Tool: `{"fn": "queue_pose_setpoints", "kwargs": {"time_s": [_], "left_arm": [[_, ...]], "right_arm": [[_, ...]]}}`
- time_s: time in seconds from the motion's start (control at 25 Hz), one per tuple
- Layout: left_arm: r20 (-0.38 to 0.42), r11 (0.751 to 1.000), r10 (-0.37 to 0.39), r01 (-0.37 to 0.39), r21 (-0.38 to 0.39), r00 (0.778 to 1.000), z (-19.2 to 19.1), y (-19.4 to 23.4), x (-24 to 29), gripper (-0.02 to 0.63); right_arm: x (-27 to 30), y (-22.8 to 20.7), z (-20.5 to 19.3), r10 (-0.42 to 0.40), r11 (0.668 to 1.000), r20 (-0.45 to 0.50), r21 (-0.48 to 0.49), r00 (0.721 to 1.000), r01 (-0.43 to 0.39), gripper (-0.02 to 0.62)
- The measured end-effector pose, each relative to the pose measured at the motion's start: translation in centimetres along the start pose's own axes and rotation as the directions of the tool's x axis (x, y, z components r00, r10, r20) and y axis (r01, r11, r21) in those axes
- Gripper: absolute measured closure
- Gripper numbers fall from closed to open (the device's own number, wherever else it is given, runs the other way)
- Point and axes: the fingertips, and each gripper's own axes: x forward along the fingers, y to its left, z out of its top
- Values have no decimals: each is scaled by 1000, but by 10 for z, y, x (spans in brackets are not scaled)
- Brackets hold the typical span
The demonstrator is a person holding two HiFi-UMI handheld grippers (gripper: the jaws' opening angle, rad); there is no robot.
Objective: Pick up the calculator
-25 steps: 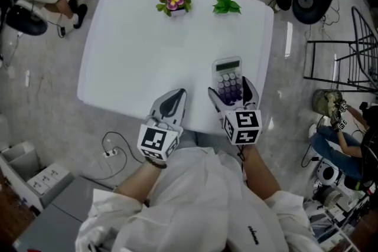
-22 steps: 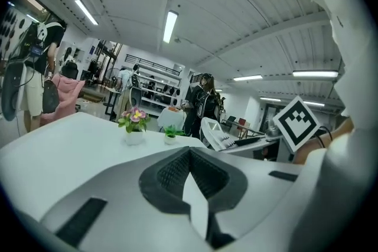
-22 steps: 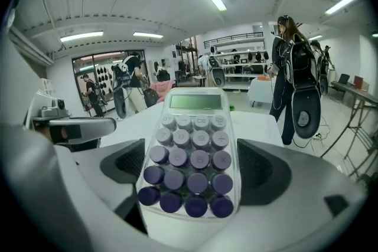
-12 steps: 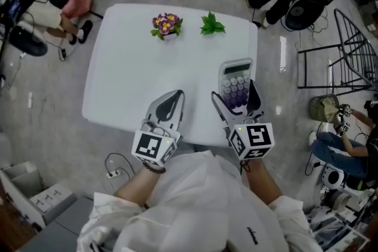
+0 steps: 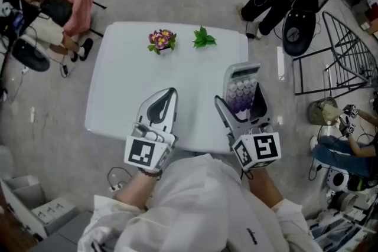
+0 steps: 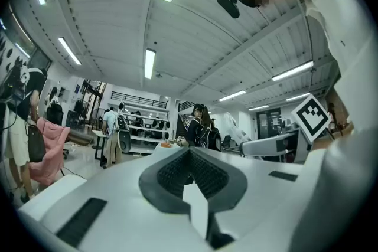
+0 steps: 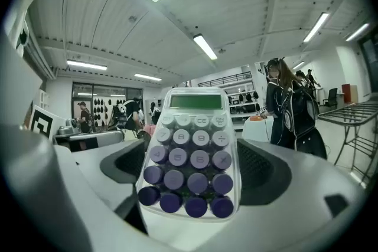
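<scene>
right claw (image 5: 240, 102) shut on the calculator (image 7: 190, 150), clamped across both long sides at the lower key rows, with the display end out past the tips and tilted up toward the ceiling. probably lifted clear of the table (image 5: 124, 85), though hard to confirm from above. left claw (image 5: 168, 95) closed up tight on nothing, hovering over the near table edge.

to do the lift well: squeeze evenly, no harder than a plastic shell needs. raise straight, wrist steady, to stop the long free end levering out of the pads.

right table edge just below the load, so no dipping there. flowers (image 5: 160, 39) and plant (image 5: 203, 38) well apart at the far side. rack (image 5: 336, 62) and people off to the right. best room straight up and back toward the body.
</scene>
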Motion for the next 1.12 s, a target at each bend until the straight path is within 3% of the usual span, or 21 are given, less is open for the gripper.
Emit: {"fn": "queue_pose_setpoints", "kwargs": {"time_s": [0.72,1.12], "left_arm": [[186,996,14,-31,86,982,81,-19,-20,591],[165,995,30,-45,86,986,86,-31,-26,591]], "right_arm": [[-60,-3,77,2,999,209,-36,978,6,98],[-80,-5,90,-4,1000,264,-25,964,11,98]]}}
